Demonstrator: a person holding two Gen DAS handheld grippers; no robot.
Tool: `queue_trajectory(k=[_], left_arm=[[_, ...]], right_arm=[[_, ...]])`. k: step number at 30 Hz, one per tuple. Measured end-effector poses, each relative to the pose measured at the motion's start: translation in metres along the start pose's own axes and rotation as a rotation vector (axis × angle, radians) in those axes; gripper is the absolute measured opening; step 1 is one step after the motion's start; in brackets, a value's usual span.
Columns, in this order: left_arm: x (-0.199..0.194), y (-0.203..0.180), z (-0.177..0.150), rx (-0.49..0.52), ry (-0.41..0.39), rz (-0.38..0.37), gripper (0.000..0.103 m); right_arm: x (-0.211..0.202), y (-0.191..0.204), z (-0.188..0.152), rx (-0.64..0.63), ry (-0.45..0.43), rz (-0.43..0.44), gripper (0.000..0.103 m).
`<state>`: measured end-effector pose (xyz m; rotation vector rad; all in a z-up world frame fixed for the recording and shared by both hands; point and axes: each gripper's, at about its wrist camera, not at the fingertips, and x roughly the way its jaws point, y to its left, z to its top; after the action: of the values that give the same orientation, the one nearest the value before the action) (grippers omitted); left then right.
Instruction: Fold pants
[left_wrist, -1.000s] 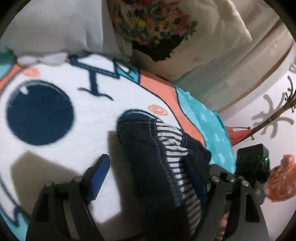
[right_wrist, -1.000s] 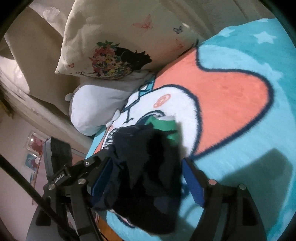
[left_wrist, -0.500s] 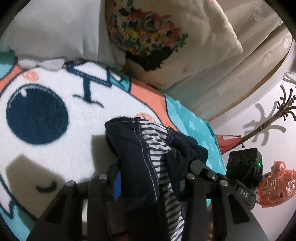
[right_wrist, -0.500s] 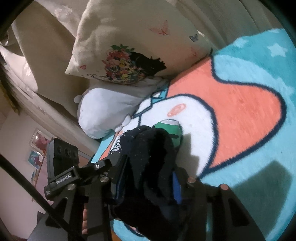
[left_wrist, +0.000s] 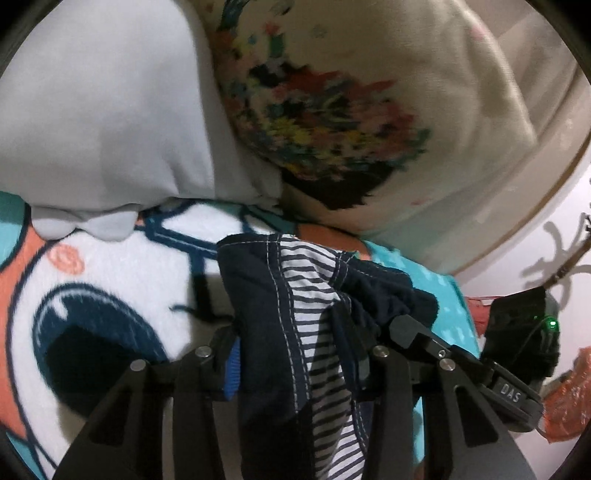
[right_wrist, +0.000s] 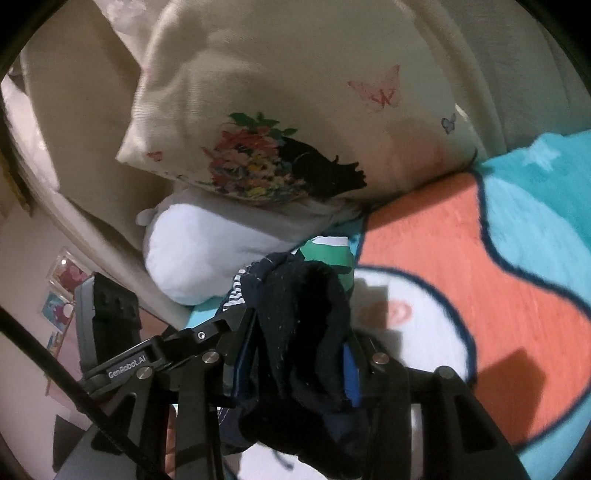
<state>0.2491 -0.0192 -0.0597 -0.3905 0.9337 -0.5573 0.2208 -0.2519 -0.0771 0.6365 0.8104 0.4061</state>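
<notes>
The pants (left_wrist: 269, 317) are dark navy with white stitching and a striped lining. In the left wrist view my left gripper (left_wrist: 299, 365) is shut on a bunched fold of them, held above the cartoon blanket (left_wrist: 110, 288). In the right wrist view my right gripper (right_wrist: 295, 365) is shut on another dark bunch of the pants (right_wrist: 306, 332), with a green-and-white waistband piece (right_wrist: 328, 254) sticking out past the fingers. The other gripper's black body (left_wrist: 517, 332) shows at the right edge of the left view, close by.
A grey plush cushion (left_wrist: 110, 122) and a cream flowered pillow (left_wrist: 351, 110) lie just ahead at the head of the bed. The teal and orange blanket (right_wrist: 480, 258) spreads to the right. An orange plastic bag (left_wrist: 565, 395) lies beyond the bed edge.
Both grippers went from open around the pants to shut on them, then lifted and carried the fabric forward toward the pillows.
</notes>
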Motion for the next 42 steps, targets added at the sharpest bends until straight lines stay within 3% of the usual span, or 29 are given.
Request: queue_trajectory(k=[2, 5, 7, 8, 9, 13, 15, 18, 20, 26, 30, 35, 42], left_arm=[[0.009, 0.007, 0.001, -0.011, 0.017, 0.030, 0.042], [0.014, 0.019, -0.001, -0.033, 0.030, 0.052, 0.052], [0.008, 0.023, -0.001, -0.057, 0.030, 0.037, 0.055], [0.002, 0.025, 0.000, -0.064, 0.026, 0.032, 0.055], [-0.005, 0.026, 0.000, -0.064, 0.019, 0.033, 0.056], [-0.037, 0.021, -0.004, -0.037, -0.048, 0.118, 0.057], [-0.051, 0.015, -0.009, -0.018, -0.078, 0.134, 0.058], [-0.056, 0.004, -0.022, -0.008, -0.085, 0.116, 0.058], [-0.053, -0.001, -0.033, -0.002, -0.070, 0.111, 0.059], [-0.018, 0.002, -0.053, -0.001, 0.047, 0.164, 0.060], [-0.031, 0.003, -0.053, -0.014, 0.035, 0.157, 0.063], [-0.068, -0.007, -0.060, -0.004, -0.065, 0.205, 0.071], [-0.131, -0.034, -0.086, 0.120, -0.351, 0.463, 0.089]], right_arm=[[0.010, -0.005, 0.002, 0.008, 0.014, -0.014, 0.045], [0.022, -0.016, 0.000, 0.015, 0.028, -0.077, 0.049], [0.023, -0.025, -0.001, 0.046, 0.022, -0.109, 0.060], [0.021, -0.028, -0.001, 0.060, 0.015, -0.108, 0.070], [0.014, -0.031, 0.001, 0.079, -0.009, -0.105, 0.072], [-0.021, -0.021, 0.008, 0.060, -0.123, -0.115, 0.072], [-0.036, -0.007, 0.012, 0.039, -0.165, -0.044, 0.072], [-0.035, 0.007, 0.014, 0.038, -0.142, 0.099, 0.072], [-0.024, 0.011, 0.014, 0.045, -0.105, 0.133, 0.072], [0.018, -0.013, 0.004, 0.099, -0.030, -0.023, 0.072], [0.002, -0.015, 0.003, 0.120, -0.063, -0.011, 0.072], [-0.032, 0.004, -0.014, 0.028, -0.122, -0.090, 0.077], [-0.057, 0.016, -0.051, -0.045, -0.160, -0.219, 0.078]])
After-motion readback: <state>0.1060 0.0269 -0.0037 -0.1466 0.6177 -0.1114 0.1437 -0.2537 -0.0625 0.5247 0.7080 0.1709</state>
